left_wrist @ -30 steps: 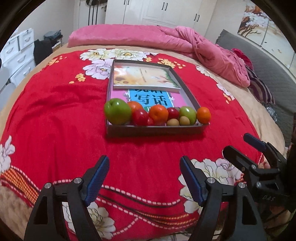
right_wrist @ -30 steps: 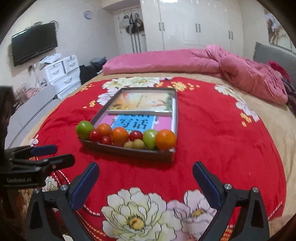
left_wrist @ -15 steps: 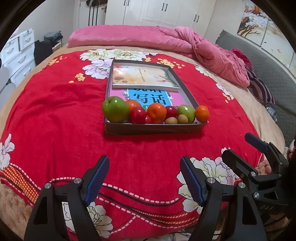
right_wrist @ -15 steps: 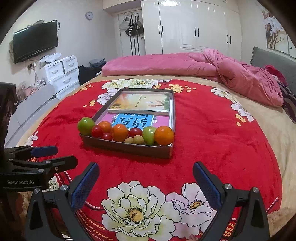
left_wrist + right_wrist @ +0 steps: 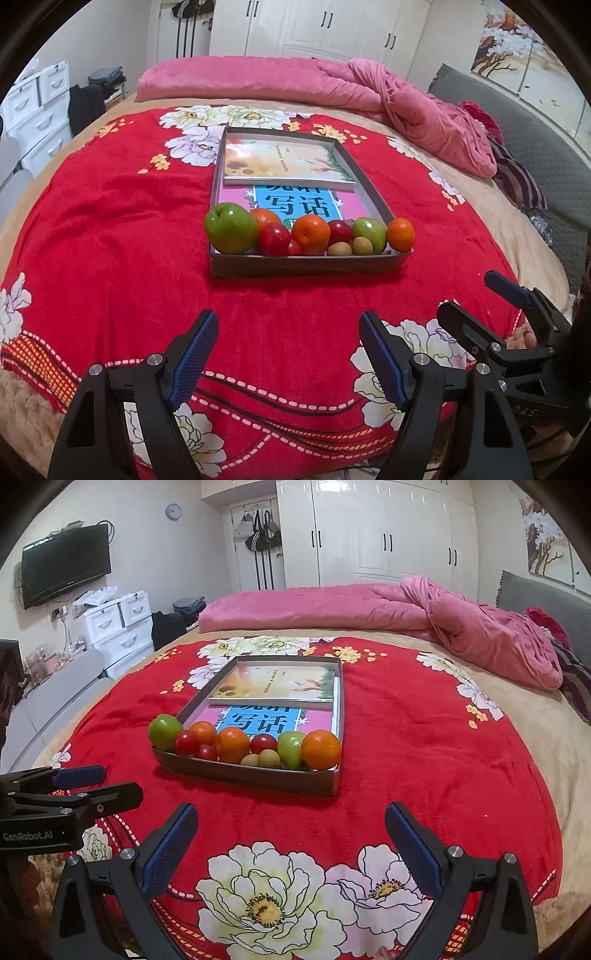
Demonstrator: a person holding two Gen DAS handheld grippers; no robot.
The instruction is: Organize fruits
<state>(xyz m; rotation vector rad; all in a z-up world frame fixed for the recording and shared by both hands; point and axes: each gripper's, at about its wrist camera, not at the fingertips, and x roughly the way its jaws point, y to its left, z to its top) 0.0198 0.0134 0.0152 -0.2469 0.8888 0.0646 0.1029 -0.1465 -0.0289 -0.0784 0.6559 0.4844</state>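
Fruits (image 5: 310, 236) sitting unchanged along tray (image 5: 306, 264) front edge; left gripper (image 5: 286, 354) and right gripper (image 5: 291, 843) hovering agape, empty, same as before.

lower book (image 5: 295, 205) part hidden by fruit (image 5: 310, 234)

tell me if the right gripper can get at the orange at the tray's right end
Probably yes: the right gripper is open and empty, only bare blanket lies between, and the orange sits exposed by the tray corner.

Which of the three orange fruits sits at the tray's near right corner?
The orange beside the smaller green apple; the other two sit mid-row.
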